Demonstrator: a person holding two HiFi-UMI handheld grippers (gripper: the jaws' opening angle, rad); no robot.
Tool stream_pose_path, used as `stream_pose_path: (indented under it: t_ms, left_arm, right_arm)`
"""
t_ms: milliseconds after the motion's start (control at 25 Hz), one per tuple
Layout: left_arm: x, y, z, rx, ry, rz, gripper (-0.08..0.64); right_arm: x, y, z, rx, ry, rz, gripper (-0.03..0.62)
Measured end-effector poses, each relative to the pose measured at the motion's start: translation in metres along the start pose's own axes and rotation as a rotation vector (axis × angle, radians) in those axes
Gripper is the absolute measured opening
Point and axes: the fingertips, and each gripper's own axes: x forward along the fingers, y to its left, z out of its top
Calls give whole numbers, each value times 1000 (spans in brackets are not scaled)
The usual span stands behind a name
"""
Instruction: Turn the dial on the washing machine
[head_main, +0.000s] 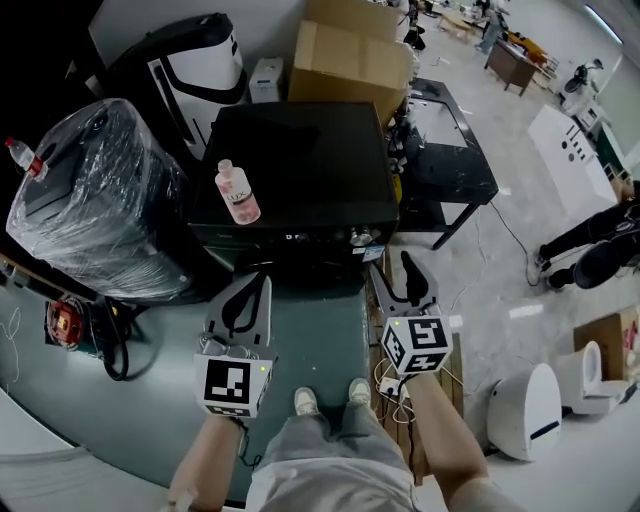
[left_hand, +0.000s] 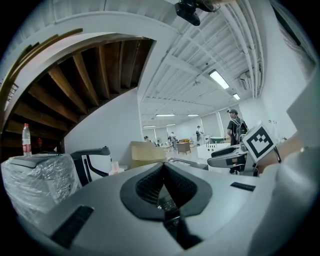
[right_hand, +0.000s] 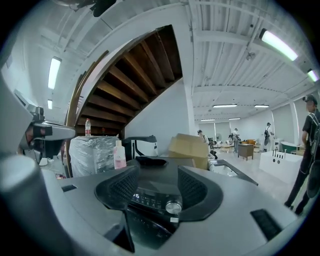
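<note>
The black washing machine (head_main: 290, 165) stands just ahead of me, with its control strip along the front edge. The silver dial (head_main: 361, 238) is at the right end of that strip. My right gripper (head_main: 389, 262) is open, a short way in front of the dial and not touching it. In the right gripper view the dial (right_hand: 173, 207) shows between the spread jaws of the right gripper (right_hand: 159, 175), with the washing machine (right_hand: 150, 187) behind. My left gripper (head_main: 262, 280) is shut and empty, held before the machine's left front. In its own view the left gripper (left_hand: 163, 166) has its pads together.
A pink bottle (head_main: 238, 192) lies on the machine's lid. A plastic-wrapped appliance (head_main: 95, 195) stands at the left, a cardboard box (head_main: 350, 55) behind, and a black table (head_main: 450, 160) at the right. A white unit (head_main: 525, 410) sits on the floor at the right. A person (head_main: 600, 240) stands at the far right.
</note>
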Motion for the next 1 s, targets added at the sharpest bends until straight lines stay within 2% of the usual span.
stream_pose_path:
  t_ms: [200, 320, 600, 760, 1000]
  left_arm:
    - [29, -4, -29, 28, 21, 30, 20]
    - [47, -7, -45, 9, 26, 53, 19]
    - [81, -7, -91, 35, 49, 91, 19]
    - [93, -7, -109, -70, 26, 111, 20]
    - [108, -4, -156, -46, 71, 125, 20]
  right_arm:
    - [30, -13, -22, -50, 6, 14, 259]
    - [48, -19, -42, -65, 23, 32, 261]
    - [88, -36, -87, -45, 40, 57, 264]
    - [109, -38, -117, 76, 65, 101, 267]
    - [136, -46, -154, 195, 85, 107, 278]
